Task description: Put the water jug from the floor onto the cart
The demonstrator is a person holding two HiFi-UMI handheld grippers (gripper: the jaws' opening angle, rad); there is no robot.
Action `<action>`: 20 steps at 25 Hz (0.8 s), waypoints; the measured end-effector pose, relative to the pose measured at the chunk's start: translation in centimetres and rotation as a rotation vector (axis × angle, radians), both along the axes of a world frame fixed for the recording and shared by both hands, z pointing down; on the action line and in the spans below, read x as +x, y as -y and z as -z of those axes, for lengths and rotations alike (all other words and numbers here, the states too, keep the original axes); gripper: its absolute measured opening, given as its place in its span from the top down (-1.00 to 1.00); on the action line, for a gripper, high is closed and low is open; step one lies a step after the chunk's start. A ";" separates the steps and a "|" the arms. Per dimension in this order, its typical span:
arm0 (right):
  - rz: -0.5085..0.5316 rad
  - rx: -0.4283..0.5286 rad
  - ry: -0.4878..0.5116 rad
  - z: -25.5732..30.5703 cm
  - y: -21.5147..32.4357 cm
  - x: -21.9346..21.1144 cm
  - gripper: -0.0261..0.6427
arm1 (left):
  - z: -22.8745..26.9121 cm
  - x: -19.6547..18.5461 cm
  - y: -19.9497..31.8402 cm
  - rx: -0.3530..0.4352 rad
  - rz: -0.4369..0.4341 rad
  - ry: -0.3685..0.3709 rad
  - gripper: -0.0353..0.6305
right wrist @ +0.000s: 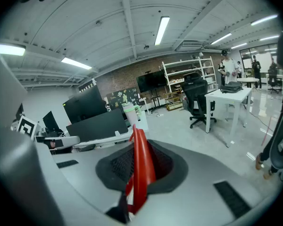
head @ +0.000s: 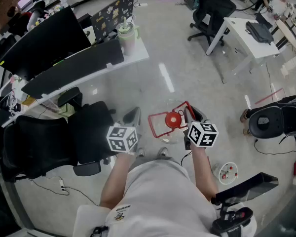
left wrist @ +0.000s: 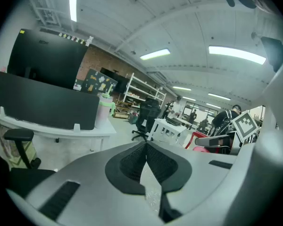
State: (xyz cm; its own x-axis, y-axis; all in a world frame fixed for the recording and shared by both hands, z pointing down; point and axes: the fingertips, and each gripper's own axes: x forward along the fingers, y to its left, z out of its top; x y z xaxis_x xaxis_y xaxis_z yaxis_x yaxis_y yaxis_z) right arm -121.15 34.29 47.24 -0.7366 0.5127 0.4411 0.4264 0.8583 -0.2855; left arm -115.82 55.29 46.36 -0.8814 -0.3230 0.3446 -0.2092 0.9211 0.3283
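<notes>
**Q:** Where is the jug?

**A:** The jug (head: pixel 171 128), clear with a red cap (head: pixel 173 120), is just ahead of your shoes (head: pixel 163 153), over the pale floor (head: pixel 202 73). From above you cannot tell whether it touches the floor.

**Q:** What is my right gripper doing?

**A:** Your right gripper (right wrist: pixel 137 150) is clamped narrowly on the jug's red handle (right wrist: pixel 141 173), which stands upright between its jaws.

**Q:** And my left gripper?

**A:** Your left gripper (left wrist: pixel 146 147) has its jaws together at the tips, with nothing between them. It sits just left of the jug, apart from it, tilted slightly down. A black chair (head: pixel 49 142) is on your left. Beyond it is a white desk (head: pixel 137 56) with dark monitors (head: pixel 44 38).
</notes>
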 end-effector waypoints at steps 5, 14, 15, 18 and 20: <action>0.005 -0.006 -0.001 0.2 -0.9 0.2 0.80 | 0.0 0.0 -0.7 0.004 0.005 -0.005 0.88; 0.014 -0.009 0.011 0.3 -2.7 -0.4 0.80 | -0.1 -0.1 -2.1 0.004 0.009 0.001 0.88; 0.013 -0.009 0.013 0.4 -2.8 -0.5 0.80 | -0.1 -0.2 -2.1 0.004 0.009 0.002 0.88; 0.009 -0.010 0.016 0.6 -3.1 -0.7 0.80 | 0.1 -0.3 -2.4 0.005 0.005 0.005 0.88; 0.003 -0.015 0.014 0.6 -3.3 -0.8 0.80 | 0.1 -0.3 -2.5 0.010 0.004 0.005 0.88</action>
